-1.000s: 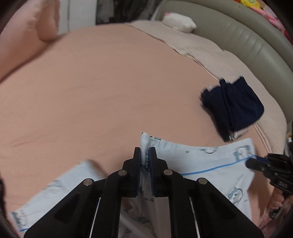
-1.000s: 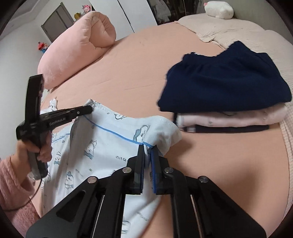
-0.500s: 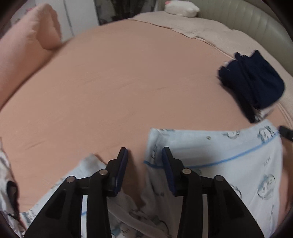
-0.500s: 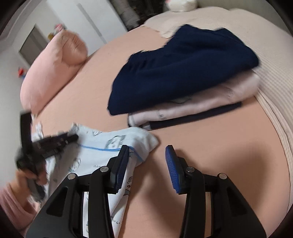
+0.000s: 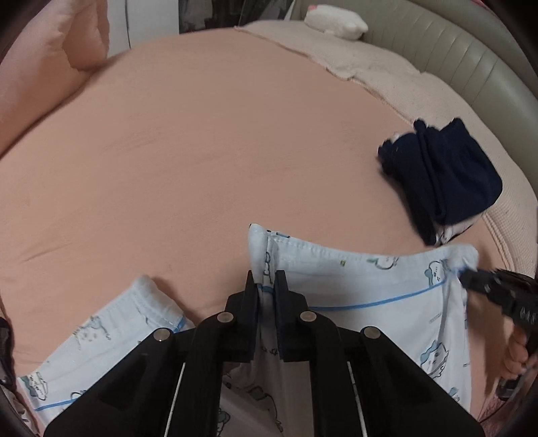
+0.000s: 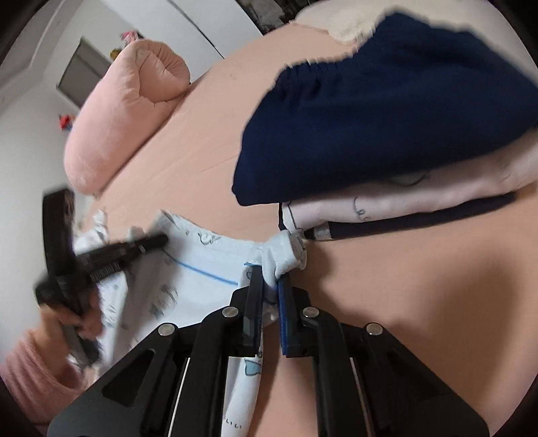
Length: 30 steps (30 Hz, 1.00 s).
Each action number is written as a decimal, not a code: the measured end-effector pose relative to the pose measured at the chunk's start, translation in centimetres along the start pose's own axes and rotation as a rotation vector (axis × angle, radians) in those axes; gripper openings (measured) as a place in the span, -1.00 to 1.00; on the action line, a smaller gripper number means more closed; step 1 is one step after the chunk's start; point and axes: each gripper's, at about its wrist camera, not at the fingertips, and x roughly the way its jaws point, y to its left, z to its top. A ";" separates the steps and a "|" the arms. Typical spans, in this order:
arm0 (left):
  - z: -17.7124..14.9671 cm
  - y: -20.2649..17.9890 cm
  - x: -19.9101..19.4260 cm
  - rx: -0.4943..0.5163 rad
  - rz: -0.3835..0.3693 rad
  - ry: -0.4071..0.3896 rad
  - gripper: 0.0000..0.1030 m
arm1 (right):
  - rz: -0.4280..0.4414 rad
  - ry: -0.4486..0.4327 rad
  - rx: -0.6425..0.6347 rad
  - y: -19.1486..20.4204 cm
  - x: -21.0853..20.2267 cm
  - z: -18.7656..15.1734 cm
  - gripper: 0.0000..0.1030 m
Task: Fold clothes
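Note:
A light blue garment (image 5: 370, 279) with cartoon prints and a blue stripe lies on the pink bed sheet (image 5: 201, 151). My left gripper (image 5: 266, 285) is shut on its upper left corner, where the cloth stands up in a fold. In the right wrist view, my right gripper (image 6: 270, 282) is shut on the bunched right corner of the same garment (image 6: 201, 255). That corner lies just in front of a stack of folded clothes (image 6: 370, 111). Each gripper shows in the other's view: the right gripper (image 5: 467, 277) at the garment's right edge, the left gripper (image 6: 158, 240) blurred.
The folded stack (image 5: 444, 174) has a navy piece on top and sits right of the garment. A pink pillow (image 6: 124, 111) lies at the far left. A beige blanket (image 5: 370, 67), a white plush toy (image 5: 336, 23) and a padded headboard (image 5: 470, 60) are behind.
Both grippers held the garment a second ago, stood open half a second ago, and are now shut on its top corners again. The right corner lies closer to the folded stack.

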 end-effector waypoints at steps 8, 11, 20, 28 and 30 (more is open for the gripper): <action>0.8 -0.8 2.0 -0.003 0.025 0.077 -0.77 | -0.240 -0.073 -0.077 -1.3 -5.0 -0.4 -0.86; 0.6 -0.1 1.5 -0.059 -0.008 0.060 -0.66 | -0.127 -0.022 0.044 -3.4 -4.2 -0.1 -0.78; -0.4 -0.7 1.0 -0.039 0.012 0.023 -0.78 | -0.052 0.066 0.074 -3.0 -0.8 -1.1 -0.78; 0.8 -1.4 1.6 0.036 0.065 0.044 -0.67 | -0.212 -0.042 -0.275 2.4 -3.7 -0.1 -0.93; 0.9 -1.3 2.5 0.042 0.068 0.079 -0.58 | -0.263 0.025 -0.229 1.1 -1.8 -0.3 -0.79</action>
